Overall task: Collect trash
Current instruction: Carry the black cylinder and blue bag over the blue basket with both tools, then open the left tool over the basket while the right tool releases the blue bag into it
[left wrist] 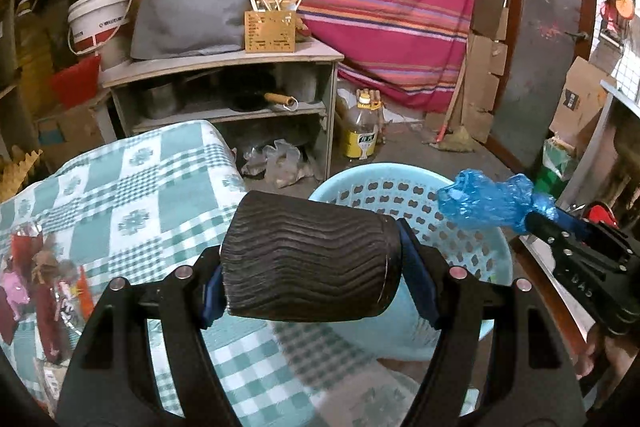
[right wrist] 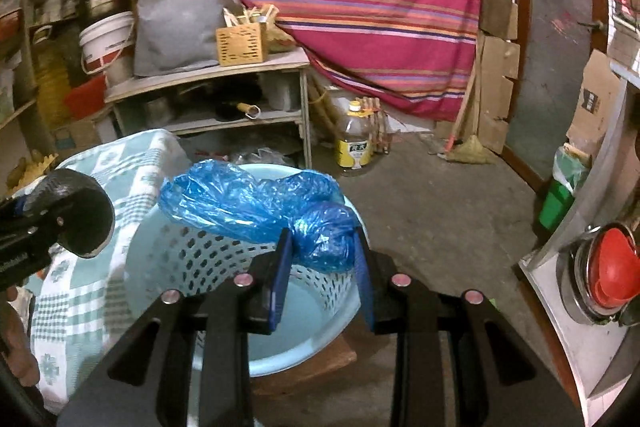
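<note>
the left gripper was clamped wide around something, while the right gripper (jaws narrower) was pinched on something, both held level.

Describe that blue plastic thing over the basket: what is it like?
The blue plastic bag is thin, glossy, crinkled film, bunched into a lumpy wad. The right hand-held gripper pinches its knotted end between blue pads, the rest sticking out forward, above the light-blue perforated basket. Nothing else touches it.
</note>
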{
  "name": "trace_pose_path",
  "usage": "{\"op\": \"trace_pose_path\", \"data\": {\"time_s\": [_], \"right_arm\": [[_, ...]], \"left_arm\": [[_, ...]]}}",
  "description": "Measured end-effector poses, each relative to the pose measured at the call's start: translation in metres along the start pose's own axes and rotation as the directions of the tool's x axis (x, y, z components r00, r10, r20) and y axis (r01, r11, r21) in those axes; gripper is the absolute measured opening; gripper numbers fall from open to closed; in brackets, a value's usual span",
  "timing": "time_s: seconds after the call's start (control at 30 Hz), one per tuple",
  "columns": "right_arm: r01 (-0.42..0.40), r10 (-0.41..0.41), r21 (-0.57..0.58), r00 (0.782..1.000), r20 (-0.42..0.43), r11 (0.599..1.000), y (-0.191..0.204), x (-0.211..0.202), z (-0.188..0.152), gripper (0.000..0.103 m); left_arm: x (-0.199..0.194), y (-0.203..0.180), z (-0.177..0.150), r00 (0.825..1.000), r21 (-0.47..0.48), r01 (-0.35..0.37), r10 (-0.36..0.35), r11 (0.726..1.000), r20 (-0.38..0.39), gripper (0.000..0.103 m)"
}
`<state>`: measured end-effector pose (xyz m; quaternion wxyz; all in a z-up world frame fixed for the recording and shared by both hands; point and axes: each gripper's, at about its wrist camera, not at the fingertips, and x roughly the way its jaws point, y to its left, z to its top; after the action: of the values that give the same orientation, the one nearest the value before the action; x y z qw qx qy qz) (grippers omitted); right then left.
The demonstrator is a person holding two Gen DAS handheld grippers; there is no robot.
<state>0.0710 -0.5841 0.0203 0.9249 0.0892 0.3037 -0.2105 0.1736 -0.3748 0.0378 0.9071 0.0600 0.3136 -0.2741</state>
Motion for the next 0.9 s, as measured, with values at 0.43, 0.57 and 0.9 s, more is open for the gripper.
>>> {"op": "trace_pose_path", "data": {"time_s": [0.43, 0.57, 0.9], "right_arm": [[-0.016, 0.017, 0.036, 1.0, -0.023, 0.999, -0.005, 0.027, 0.003, 0.03], [-0.024, 0.026, 0.038, 0.999, -0.035, 0.999, -0.003, 0.034, 0.0, 0.03], [-0.041, 0.042, 0.012, 0.997, -0.06, 0.999, 0.026, 0.044, -0.004, 0.052]], "left_arm": [[0.026, -0.008, 0.015, 1.0, 0.017, -0.009, 0.008, 1.0, 0.005, 0.091], [0.015, 0.003, 0.019, 0.999, 0.013, -0.042, 0.041, 0.999, 0.032, 0.091], [-0.018, 0.062, 0.007, 0.985, -0.024, -0.161, 0.162, 0.987, 0.052, 0.094]]}}
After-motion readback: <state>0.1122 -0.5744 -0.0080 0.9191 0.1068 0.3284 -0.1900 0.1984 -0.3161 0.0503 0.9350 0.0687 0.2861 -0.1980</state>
